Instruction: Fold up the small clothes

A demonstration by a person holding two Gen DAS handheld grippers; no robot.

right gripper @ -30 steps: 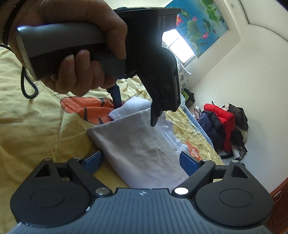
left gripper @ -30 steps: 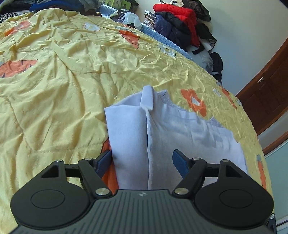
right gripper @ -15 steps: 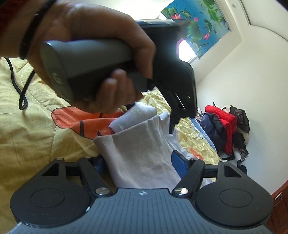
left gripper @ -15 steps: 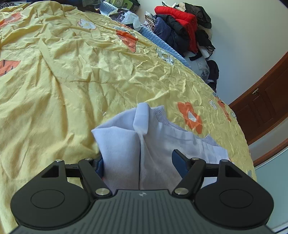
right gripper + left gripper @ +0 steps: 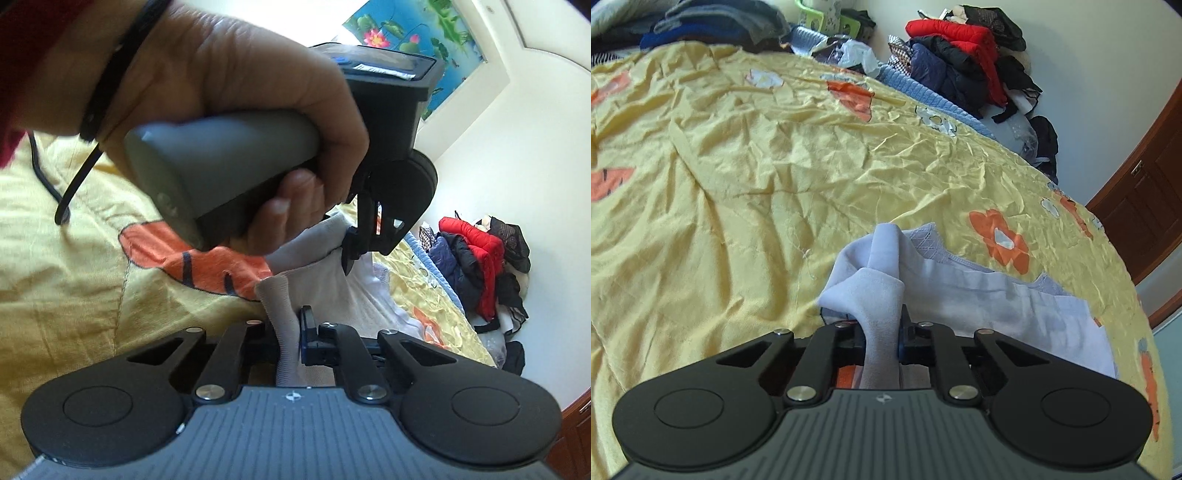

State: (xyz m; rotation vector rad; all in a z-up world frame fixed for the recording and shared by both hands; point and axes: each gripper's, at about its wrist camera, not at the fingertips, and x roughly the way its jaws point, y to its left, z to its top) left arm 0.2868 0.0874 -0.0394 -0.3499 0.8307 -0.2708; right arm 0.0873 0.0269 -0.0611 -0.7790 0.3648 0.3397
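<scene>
Left wrist view: the yellow flowered bedspread (image 5: 746, 177) fills most of the scene, with a heap of dark and red clothes (image 5: 964, 62) piled well beyond its far edge against the wall. On the bedspread's near side lies the pale lilac garment (image 5: 997, 295), spread toward the right and bunched into a raised fold at its near end. The left gripper (image 5: 882, 332) has that bunched fold between its jaws, which are closing on the cloth and stand nearly together. In the right wrist view the right gripper (image 5: 291, 343) is pinched almost fully onto another near edge of the same garment, with the hand (image 5: 229, 110) bearing the other gripper just above. Judging from this, the fold is barely begun: both edges are gripped, but the cloth is yet to be lifted, carried across the bedspread and laid over itself.
</scene>
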